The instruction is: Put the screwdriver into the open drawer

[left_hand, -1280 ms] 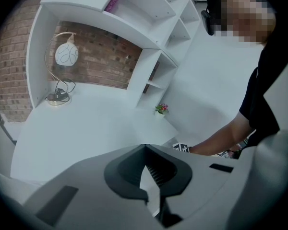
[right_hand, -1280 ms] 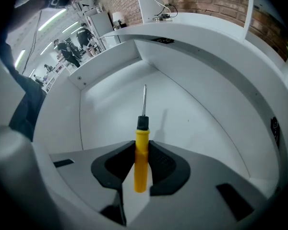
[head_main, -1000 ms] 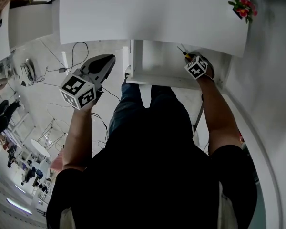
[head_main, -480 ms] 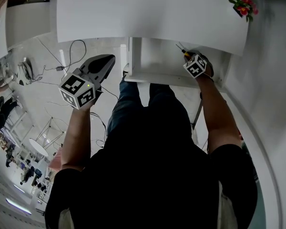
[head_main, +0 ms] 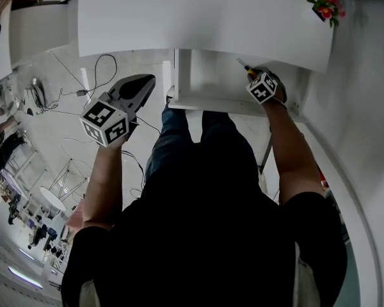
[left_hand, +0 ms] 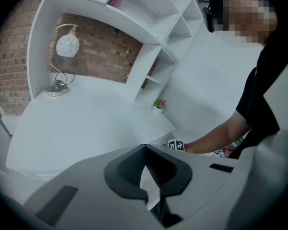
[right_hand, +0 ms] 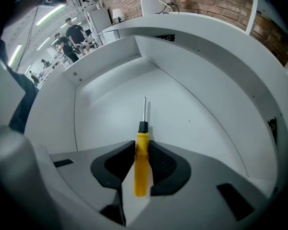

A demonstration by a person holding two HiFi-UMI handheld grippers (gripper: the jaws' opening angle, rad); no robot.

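In the right gripper view a screwdriver (right_hand: 141,163) with a yellow handle and a thin metal shaft is clamped between the jaws of my right gripper (right_hand: 142,146). Its tip points into the open white drawer (right_hand: 110,97), whose bare floor lies just below. The head view shows the same gripper (head_main: 256,78) over the drawer's right part (head_main: 208,82), under the desk top. My left gripper (head_main: 143,82) hangs left of the drawer, away from it. Its jaws (left_hand: 145,149) are shut with nothing between them.
The white desk top (head_main: 198,24) overhangs the drawer. A small pot of flowers (head_main: 326,7) stands at its far right corner. A globe lamp (left_hand: 63,46) stands on the desk by white shelves. Cables (head_main: 101,69) lie on the floor at left. My legs are below the drawer front.
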